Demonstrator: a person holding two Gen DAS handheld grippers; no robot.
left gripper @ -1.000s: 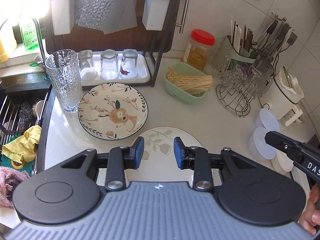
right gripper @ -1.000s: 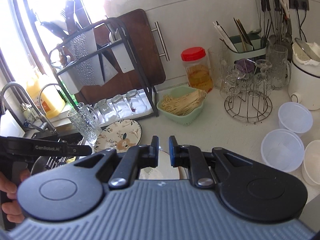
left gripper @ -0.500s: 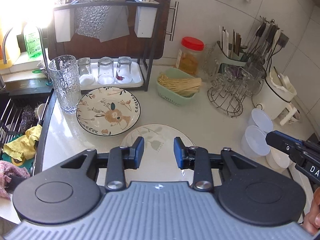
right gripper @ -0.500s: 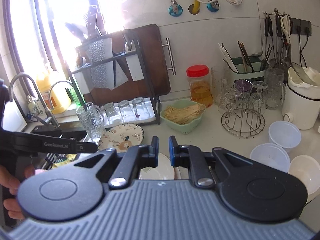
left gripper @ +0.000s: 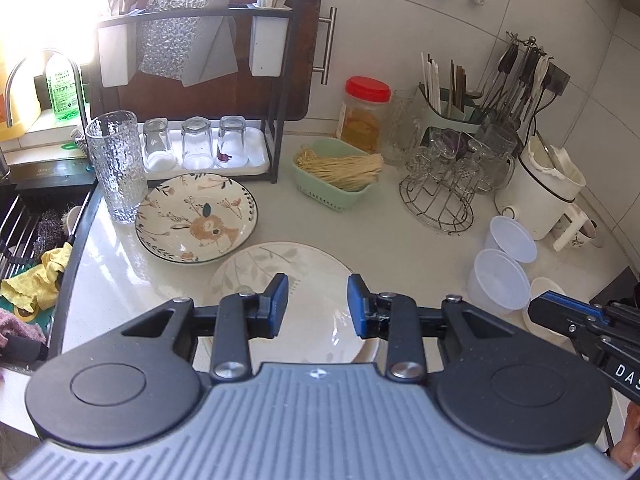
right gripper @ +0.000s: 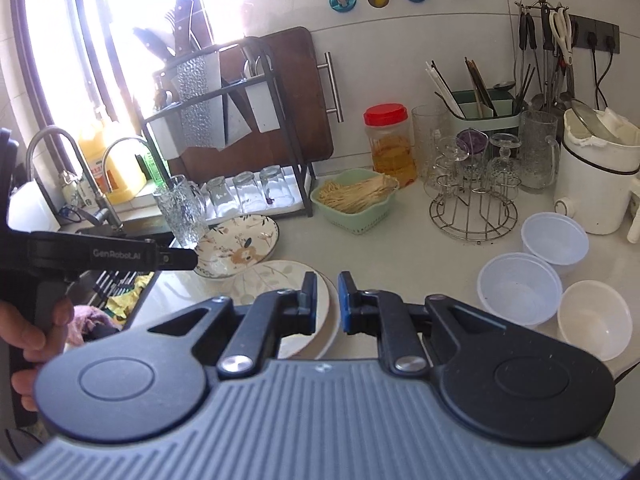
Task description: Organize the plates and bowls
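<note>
1. We hold the left gripper (left gripper: 316,300) spread and empty above the pale plate (left gripper: 304,280); the right gripper (right gripper: 327,300) is pressed together, empty.
2. Nothing is stacked yet; the deer plate (left gripper: 196,216) lies at ten o'clock, three bowls (right gripper: 520,288) at three o'clock.

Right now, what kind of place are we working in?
Most likely a home kitchen counter: a curved metal sink tap, a black dish rack holding upturned glasses, and a patterned ceramic deer plate.

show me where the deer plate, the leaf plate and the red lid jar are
deer plate (left gripper: 196,218), left wrist view, on its painted centre.
leaf plate (left gripper: 316,280), left wrist view, on its bare middle.
red lid jar (right gripper: 390,148), right wrist view, on its body.
</note>
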